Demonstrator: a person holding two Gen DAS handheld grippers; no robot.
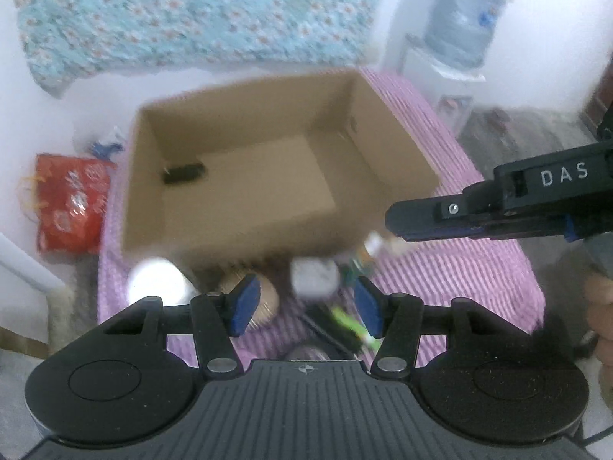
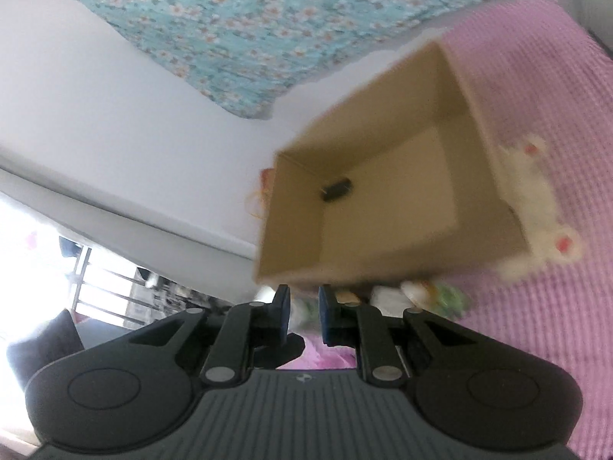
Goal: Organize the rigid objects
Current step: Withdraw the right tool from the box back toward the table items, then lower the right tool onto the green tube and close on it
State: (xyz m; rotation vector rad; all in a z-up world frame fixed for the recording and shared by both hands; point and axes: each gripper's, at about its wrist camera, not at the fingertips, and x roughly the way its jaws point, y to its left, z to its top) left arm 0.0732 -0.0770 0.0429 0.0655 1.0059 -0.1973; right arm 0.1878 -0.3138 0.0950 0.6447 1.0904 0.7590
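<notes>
An open cardboard box (image 1: 387,153) stands on a pink striped cover; it also shows in the right wrist view (image 2: 291,230). A small black object (image 1: 183,172) lies in the box's far left corner, also seen from the right wrist (image 2: 337,189). Blurred loose items lie in front of the box: a white round lid (image 1: 157,281), a tan round thing (image 1: 264,299), a white block (image 1: 314,278), a green pen-like piece (image 1: 350,322). My left gripper (image 1: 304,308) is open and empty above them. My right gripper (image 2: 303,316) is nearly closed with a narrow gap, empty; its side shows in the left wrist view (image 1: 398,226).
A red bag (image 1: 69,207) sits left of the box. A water dispenser (image 1: 459,27) stands at the back right. A floral cloth (image 1: 191,11) hangs on the wall. A white plush toy (image 2: 536,207) lies right of the box. A window with bars (image 2: 95,268) is at the left.
</notes>
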